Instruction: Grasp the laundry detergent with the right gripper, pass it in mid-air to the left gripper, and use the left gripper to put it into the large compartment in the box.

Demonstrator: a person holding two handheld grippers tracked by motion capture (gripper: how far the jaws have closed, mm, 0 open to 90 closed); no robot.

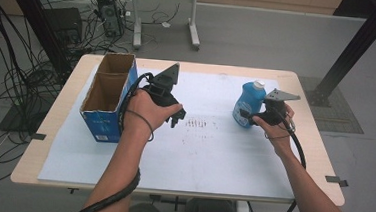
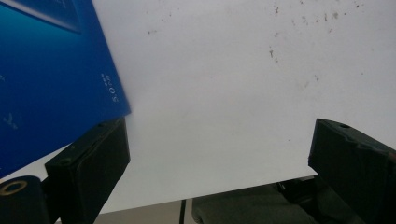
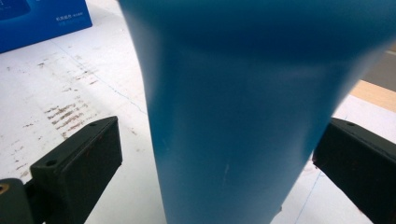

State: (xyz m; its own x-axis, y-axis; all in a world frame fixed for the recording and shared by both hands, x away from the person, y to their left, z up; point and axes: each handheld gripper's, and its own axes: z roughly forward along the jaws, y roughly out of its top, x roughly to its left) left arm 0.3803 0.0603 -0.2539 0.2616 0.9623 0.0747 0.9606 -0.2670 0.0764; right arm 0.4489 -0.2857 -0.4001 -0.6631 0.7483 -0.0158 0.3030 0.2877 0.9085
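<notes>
Both grippers gape: right gripper [image 1: 248, 116] straddles blue bottle [image 1: 249, 104]; left gripper [image 1: 177, 116] beside box [image 1: 105, 123].

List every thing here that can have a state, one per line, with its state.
Blue bottle: upright on the white sheet, white cap on, standing between the right gripper's open jaws, a gap on each side.
Cardboard box: upright at the table's left, top open, two compartments, both look empty.
Left gripper: open, holding nothing, just right of the box.
Right gripper: open around the bottle, not clamped.
White sheet: flat, scuffed with dark marks.
</notes>
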